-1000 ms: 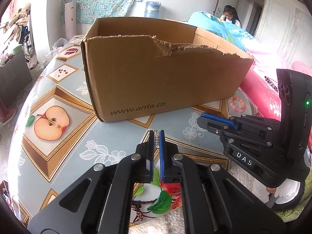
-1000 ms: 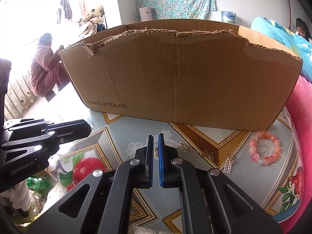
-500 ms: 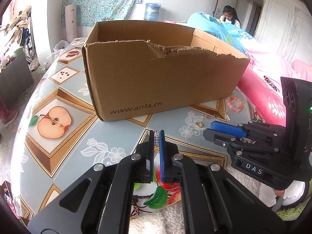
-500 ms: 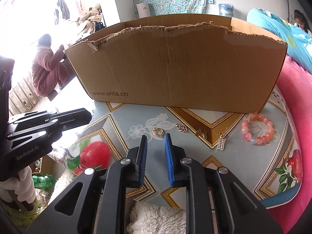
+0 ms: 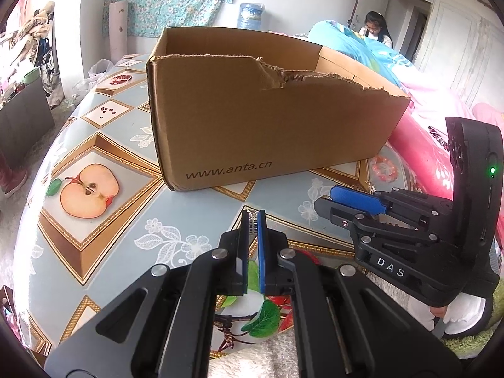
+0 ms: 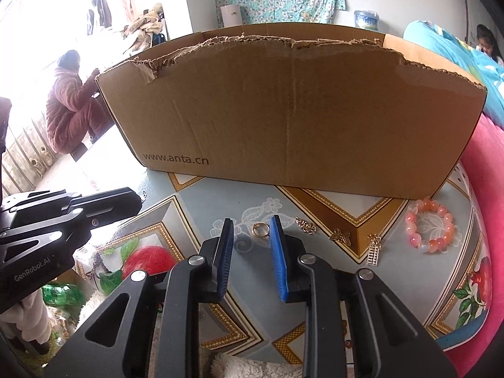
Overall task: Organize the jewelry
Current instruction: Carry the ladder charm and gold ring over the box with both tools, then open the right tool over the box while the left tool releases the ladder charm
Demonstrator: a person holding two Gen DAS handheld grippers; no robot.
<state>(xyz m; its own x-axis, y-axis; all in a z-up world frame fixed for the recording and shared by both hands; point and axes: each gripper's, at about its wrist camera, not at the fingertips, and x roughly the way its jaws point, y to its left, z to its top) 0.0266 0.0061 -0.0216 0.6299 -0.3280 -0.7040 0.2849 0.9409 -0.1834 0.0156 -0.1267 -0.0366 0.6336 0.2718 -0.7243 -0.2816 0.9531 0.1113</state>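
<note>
Nearest, the right gripper (image 6: 252, 231) stands with its blue pads parted and nothing pressed between them; a small gold ring (image 6: 260, 229) lies flat on the tablecloth (image 6: 201, 201) just past the tips, framed in the gap. A ring that thin and low is the main hazard: if the pads close above it or off-centre they may clip its edge and flick it away across the slick cloth, or close on air.

To the left, the left gripper (image 5: 252, 220) has its pads together. A thin pale ridged strip shows between them, but whether that is a held piece or part of the pad I cannot tell.

Right of the ring lie two small gold charms (image 6: 306, 225), a ladder-shaped pendant (image 6: 373, 249) and a pink bead bracelet (image 6: 430, 230), all loose on the cloth; a sweeping approach could scatter them.

Farthest, the cardboard box (image 6: 293, 119) stands close behind. Its torn, tall near wall could catch a carried piece and knock it loose.
</note>
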